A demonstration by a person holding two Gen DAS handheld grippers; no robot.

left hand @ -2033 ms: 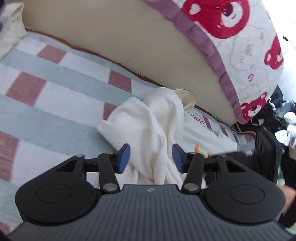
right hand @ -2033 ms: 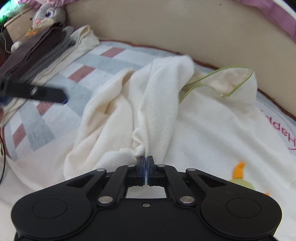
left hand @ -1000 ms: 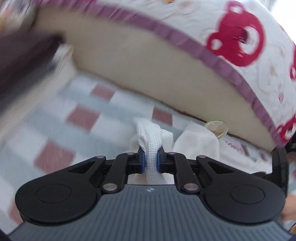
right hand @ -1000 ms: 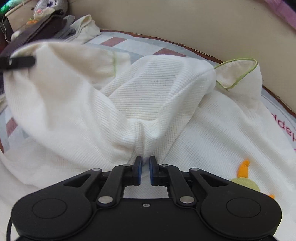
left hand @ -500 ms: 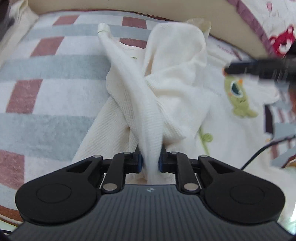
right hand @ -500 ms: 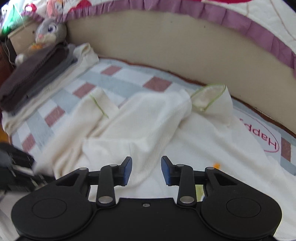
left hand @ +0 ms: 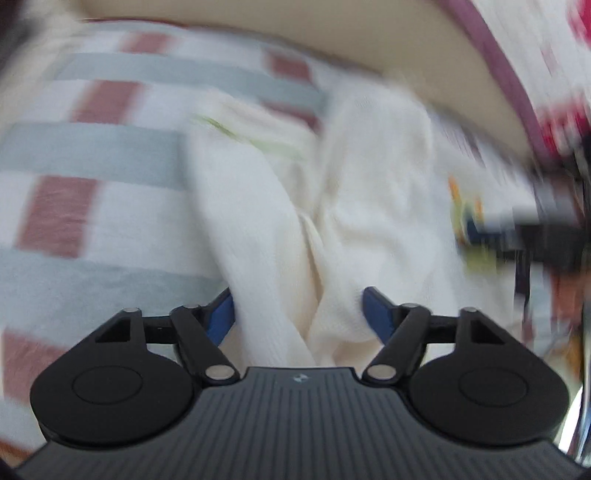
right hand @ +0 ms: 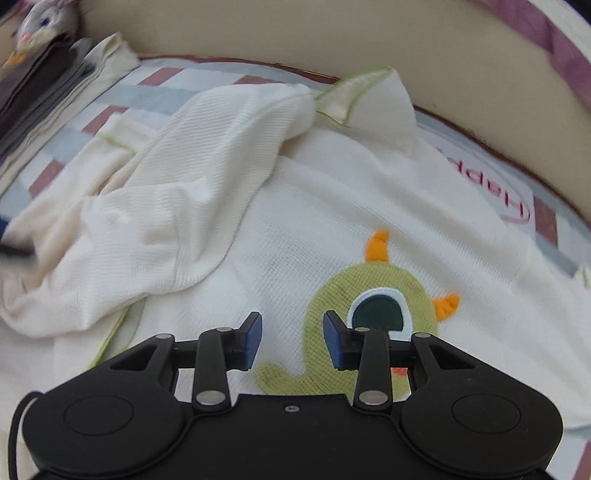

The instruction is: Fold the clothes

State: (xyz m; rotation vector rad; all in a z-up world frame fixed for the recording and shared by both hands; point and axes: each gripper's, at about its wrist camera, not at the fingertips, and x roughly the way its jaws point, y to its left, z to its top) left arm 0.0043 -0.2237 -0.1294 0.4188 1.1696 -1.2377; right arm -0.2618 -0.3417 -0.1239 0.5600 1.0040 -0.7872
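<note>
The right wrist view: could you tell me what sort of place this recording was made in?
Most likely a bedroom, on a bed. The cream garment lies on a checked bedsheet against a padded beige headboard; a plush rabbit sits above folded clothes in the corner.

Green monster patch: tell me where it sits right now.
In the right wrist view, the green monster patch lies low and right of centre on the cream shirt, just beyond the right gripper, right of the bunched sleeve.
</note>
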